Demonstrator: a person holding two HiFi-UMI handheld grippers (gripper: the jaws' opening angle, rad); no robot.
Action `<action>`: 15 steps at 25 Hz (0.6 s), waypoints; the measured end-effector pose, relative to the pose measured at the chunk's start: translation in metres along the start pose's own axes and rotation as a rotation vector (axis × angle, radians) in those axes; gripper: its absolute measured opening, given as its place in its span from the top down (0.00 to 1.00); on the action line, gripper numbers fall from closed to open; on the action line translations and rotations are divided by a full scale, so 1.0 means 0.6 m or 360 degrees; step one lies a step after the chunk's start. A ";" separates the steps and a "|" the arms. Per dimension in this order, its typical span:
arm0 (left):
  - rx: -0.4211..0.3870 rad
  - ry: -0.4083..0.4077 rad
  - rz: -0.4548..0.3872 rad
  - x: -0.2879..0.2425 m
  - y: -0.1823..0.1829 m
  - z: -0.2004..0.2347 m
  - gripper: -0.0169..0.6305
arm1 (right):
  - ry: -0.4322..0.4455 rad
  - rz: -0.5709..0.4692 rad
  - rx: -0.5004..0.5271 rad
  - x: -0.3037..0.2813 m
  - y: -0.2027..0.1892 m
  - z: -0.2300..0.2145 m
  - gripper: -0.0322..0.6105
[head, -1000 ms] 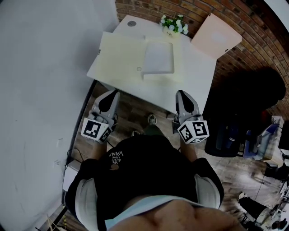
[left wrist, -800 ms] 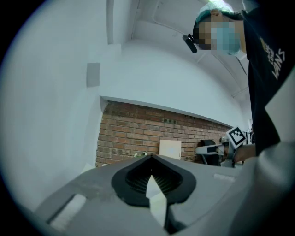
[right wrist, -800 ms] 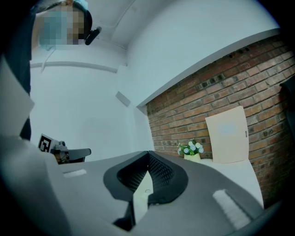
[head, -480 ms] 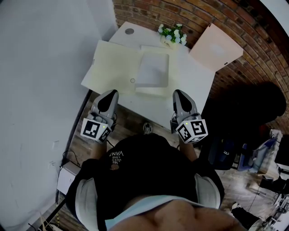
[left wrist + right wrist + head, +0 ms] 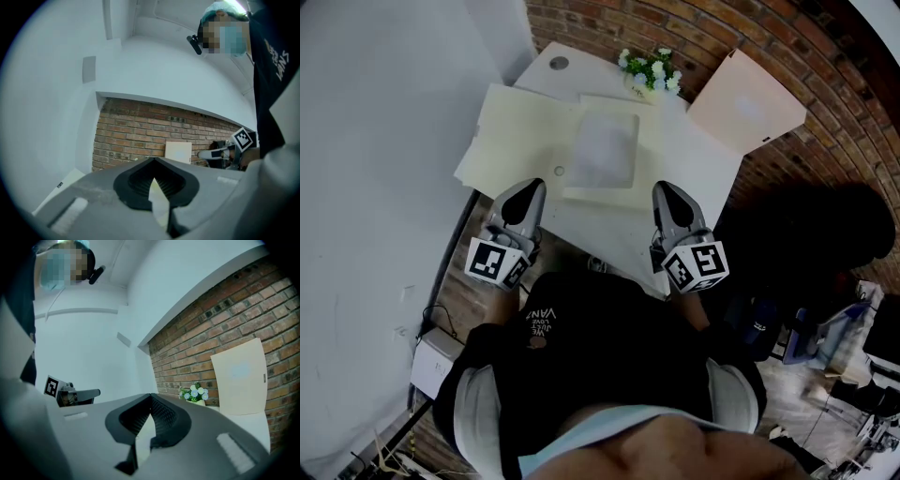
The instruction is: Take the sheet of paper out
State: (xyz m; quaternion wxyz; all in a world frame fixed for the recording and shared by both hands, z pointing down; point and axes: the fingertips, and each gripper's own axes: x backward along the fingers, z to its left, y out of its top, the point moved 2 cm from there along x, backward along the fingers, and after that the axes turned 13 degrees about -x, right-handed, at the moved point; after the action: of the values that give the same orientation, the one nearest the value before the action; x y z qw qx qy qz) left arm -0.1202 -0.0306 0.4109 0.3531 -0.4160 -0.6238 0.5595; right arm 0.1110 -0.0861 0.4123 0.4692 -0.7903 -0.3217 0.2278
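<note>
A pale grey-white sheet point(image 5: 602, 155) lies flat on a larger cream folder point(image 5: 520, 127) on the white table point(image 5: 694, 164). My left gripper point(image 5: 527, 190) reaches just over the table's near edge, below the folder's lower corner, and it is shut with nothing in it. Level with it, my right gripper point(image 5: 664, 191) is over the near edge right of the sheet, also shut and empty. In the left gripper view the jaws point(image 5: 152, 161) meet at the tip. The right gripper view shows its jaws point(image 5: 151, 397) closed the same way. Neither touches the sheet.
A small pot of white flowers point(image 5: 649, 67) stands at the table's back. A beige board point(image 5: 745, 98) leans on the brick wall point(image 5: 825, 84). A grey wall point(image 5: 384, 187) runs along the left. A dark bulky shape point(image 5: 811, 234) sits on the floor to the right.
Both grippers have moved forward together toward the table. Their tips, short of the near edge before, are now over it. Both stayed shut.
</note>
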 end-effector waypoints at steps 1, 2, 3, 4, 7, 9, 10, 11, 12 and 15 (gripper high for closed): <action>-0.0002 -0.0004 0.0005 -0.005 0.000 -0.001 0.97 | 0.0003 0.0002 -0.0006 -0.001 -0.001 -0.003 0.95; -0.0005 -0.0012 0.0010 -0.009 0.000 -0.002 0.97 | 0.0004 0.0001 -0.0013 -0.001 -0.001 -0.004 0.95; -0.0010 -0.0020 0.0016 -0.013 0.000 -0.002 0.97 | 0.0000 0.0000 -0.0023 -0.001 -0.002 -0.006 0.95; -0.0014 -0.0027 0.0020 -0.017 -0.001 0.001 0.97 | -0.0010 -0.0001 -0.0033 -0.002 -0.003 -0.008 0.95; -0.0012 -0.0054 0.0018 -0.033 -0.003 0.015 0.97 | -0.0051 -0.0004 -0.0047 -0.010 -0.006 -0.013 0.95; -0.0012 -0.0093 0.0019 -0.043 -0.007 0.025 0.97 | -0.0079 -0.0014 -0.0046 -0.015 -0.006 -0.012 0.95; -0.0016 -0.0122 0.0020 -0.049 -0.009 0.029 0.97 | -0.0097 -0.0021 -0.0046 -0.018 -0.006 -0.011 0.95; -0.0020 -0.0151 0.0020 -0.056 -0.010 0.033 0.97 | -0.0118 -0.0029 -0.0047 -0.020 -0.005 -0.009 0.95; -0.0019 -0.0175 0.0019 -0.063 -0.009 0.038 0.97 | -0.0140 -0.0040 -0.0049 -0.022 -0.004 -0.008 0.95; -0.0003 -0.0239 -0.0001 -0.083 -0.003 0.056 0.97 | -0.0203 -0.0076 -0.0058 -0.032 -0.002 -0.002 0.95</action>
State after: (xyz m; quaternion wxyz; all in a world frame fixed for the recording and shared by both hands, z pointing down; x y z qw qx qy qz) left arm -0.1308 -0.0897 0.4095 0.3051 -0.3731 -0.6492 0.5885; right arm 0.0982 -0.1000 0.4150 0.4386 -0.7746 -0.3738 0.2605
